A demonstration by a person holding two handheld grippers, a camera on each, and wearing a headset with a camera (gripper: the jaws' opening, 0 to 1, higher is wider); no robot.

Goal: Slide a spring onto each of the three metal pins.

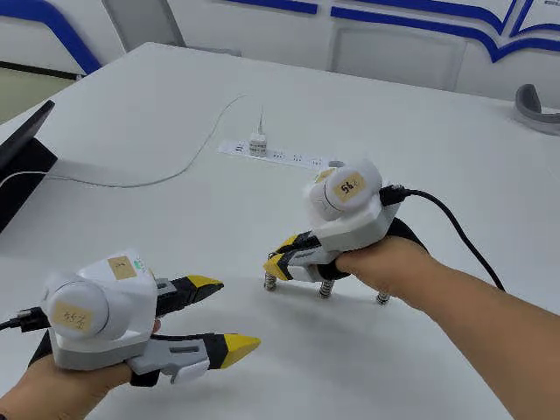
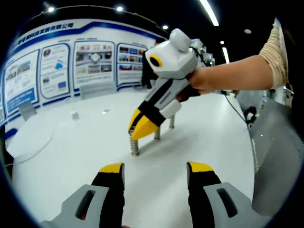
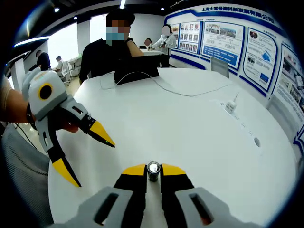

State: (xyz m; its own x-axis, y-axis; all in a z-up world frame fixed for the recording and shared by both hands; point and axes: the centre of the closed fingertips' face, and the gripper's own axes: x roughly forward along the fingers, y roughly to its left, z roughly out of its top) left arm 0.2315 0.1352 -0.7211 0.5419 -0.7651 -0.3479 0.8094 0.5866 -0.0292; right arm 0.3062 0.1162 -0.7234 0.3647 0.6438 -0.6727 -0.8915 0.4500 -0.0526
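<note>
A wide white table (image 1: 175,105) has a black monitor (image 1: 19,153) standing at its far left edge. Low on the left, a hand holds the left gripper (image 1: 223,313), a grey and white tool with black jaws tipped in yellow. Its jaws are spread well apart with nothing between them, and they point across the bare tabletop toward the pins. Farther back, near the middle of the table, a white power strip (image 1: 271,153) lies flat with a small white plug (image 1: 257,143) in it.

Right of centre, a second hand holds the right gripper (image 1: 276,265), tilted down toward the table. Its yellow tips are closed on the top of the left pin (image 1: 270,282), the first of three short upright metal pins standing in a row. The middle pin (image 1: 325,289) and the right pin (image 1: 382,298) stand just beside it, under the hand. A coiled steel spring (image 2: 135,147) wraps the left pin below the tips, and coils show around the other two pins as well.
</note>
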